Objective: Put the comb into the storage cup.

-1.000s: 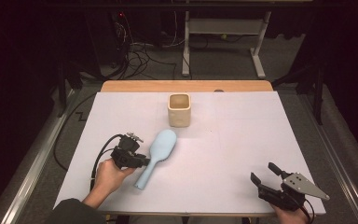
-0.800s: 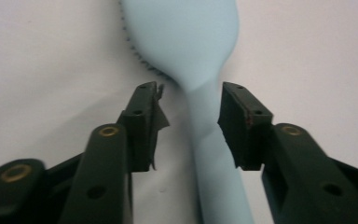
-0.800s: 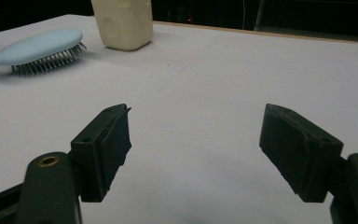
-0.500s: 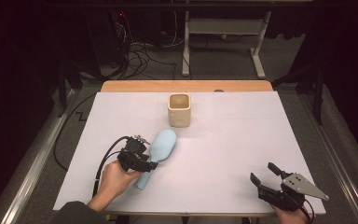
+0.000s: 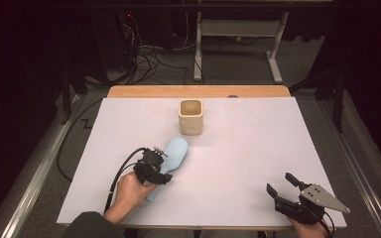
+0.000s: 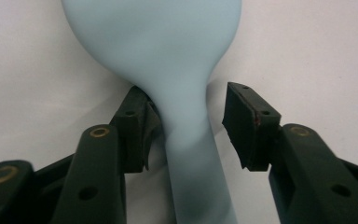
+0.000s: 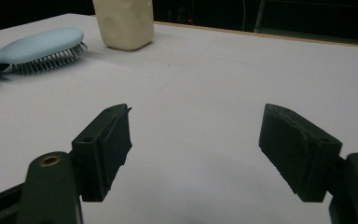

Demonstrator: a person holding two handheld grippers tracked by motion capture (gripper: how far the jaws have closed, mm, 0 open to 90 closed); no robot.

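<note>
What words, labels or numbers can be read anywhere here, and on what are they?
There are none to read. The light blue hairbrush, the cream cup and the white table cover are plain. The left gripper and right gripper carry only screws and brass rivets, no markings.

The hairbrush lies on the desk, bristles down. The cup stands just behind it, maybe touching. The left tongs sit over its handle; the right tongs are far right.
</note>
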